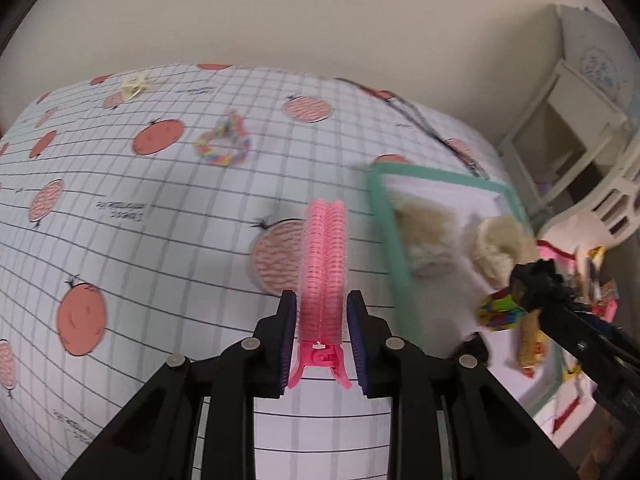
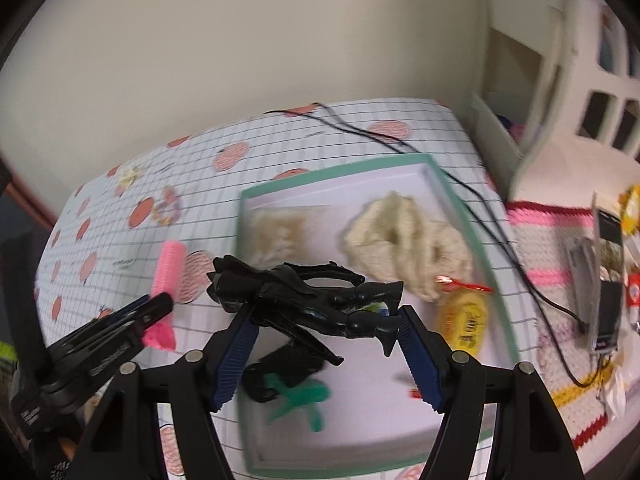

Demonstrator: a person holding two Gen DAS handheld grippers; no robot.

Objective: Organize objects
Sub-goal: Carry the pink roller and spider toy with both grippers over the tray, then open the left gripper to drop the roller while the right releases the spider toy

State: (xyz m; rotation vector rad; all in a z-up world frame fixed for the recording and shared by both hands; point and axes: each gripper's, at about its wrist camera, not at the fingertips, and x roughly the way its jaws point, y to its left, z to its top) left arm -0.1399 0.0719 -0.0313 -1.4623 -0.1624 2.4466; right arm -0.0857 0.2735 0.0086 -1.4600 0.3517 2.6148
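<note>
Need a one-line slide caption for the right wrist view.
Right tool holds a black figure over the green-rimmed tray; left tool grips a pink hair roller clip beside it.

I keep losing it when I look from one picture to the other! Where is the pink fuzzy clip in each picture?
Left wrist view: the pink fuzzy clip sits at centre, low down, clamped between the left gripper fingers, pointing away.
Right wrist view: the same clip is at the left, mid-height, sticking out of the left gripper.
Shared landmark: the green-rimmed tray, just right of the clip in both.
</note>
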